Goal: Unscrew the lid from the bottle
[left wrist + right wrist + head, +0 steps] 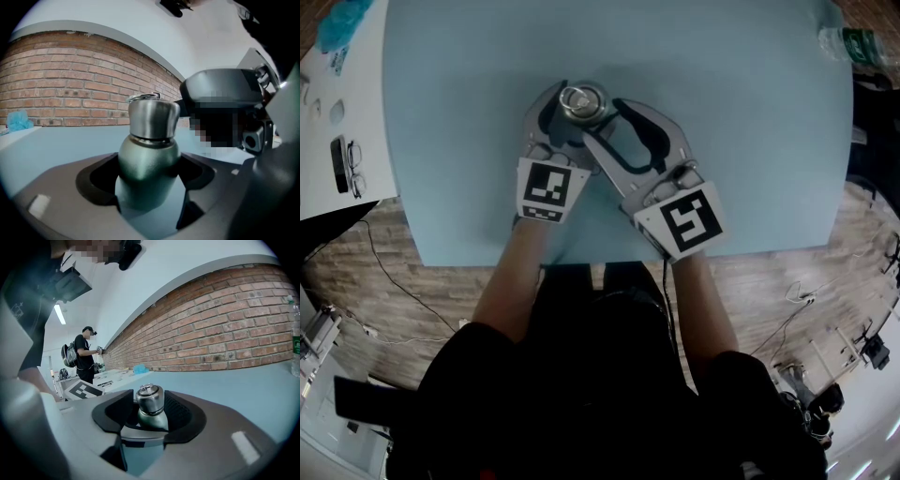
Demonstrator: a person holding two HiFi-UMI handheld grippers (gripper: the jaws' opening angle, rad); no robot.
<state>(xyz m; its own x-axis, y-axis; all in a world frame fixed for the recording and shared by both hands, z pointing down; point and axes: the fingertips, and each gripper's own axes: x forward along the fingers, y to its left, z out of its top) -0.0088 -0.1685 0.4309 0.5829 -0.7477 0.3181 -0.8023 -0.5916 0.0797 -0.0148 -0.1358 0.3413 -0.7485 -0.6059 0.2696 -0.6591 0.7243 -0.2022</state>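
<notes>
Mid-table on the pale blue tabletop [750, 141] | your left gripper [149, 187] clamps the grey-green metal bottle [148, 157] round its body | your right gripper [149, 420] pinches its silver steel screw lid [150, 399] | step: grips set, lid apparently still seated | next: twist the lid loose, holding the body firm

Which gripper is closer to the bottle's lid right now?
Right. The right gripper has its jaws on the lid itself; the left gripper sits lower, jaws around the bottle body beneath it.
</notes>
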